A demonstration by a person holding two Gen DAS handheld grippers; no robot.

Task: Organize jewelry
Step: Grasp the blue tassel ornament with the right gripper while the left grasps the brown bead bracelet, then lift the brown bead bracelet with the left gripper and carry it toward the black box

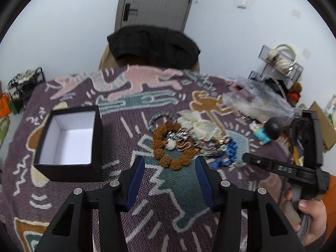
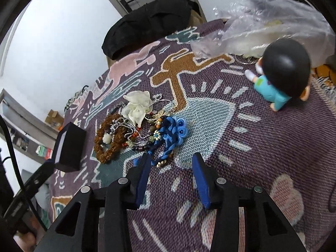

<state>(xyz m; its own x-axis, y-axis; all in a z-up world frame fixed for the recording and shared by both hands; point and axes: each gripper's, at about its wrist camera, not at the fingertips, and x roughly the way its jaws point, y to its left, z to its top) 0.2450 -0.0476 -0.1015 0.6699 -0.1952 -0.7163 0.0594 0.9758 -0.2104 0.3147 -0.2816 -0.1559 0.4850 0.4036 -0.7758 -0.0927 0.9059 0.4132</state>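
Observation:
A tangled heap of jewelry lies mid-table on the patterned cloth (image 1: 172, 197): a brown bead bracelet (image 1: 159, 145), a silver chain (image 1: 180, 136), a white fabric flower (image 1: 197, 124) and a blue braided necklace (image 1: 229, 149). An open black box (image 1: 69, 138) with a bare white inside stands to the left of the heap. My left gripper (image 1: 170, 161) is open, its tips just short of the brown bracelet's near edge. My right gripper (image 2: 171, 157) is open too, and the tail of the blue necklace (image 2: 172, 134) lies between its tips, untouched by the pads. The brown bracelet (image 2: 103, 151) and box (image 2: 70, 147) sit left of it.
A small figurine (image 2: 279, 77) in teal with a black head lies at the right, a crumpled clear plastic bag (image 2: 262, 21) behind it. A black garment (image 1: 153, 46) hangs over a chair at the table's far edge. A wire rack (image 1: 281, 61) stands far right.

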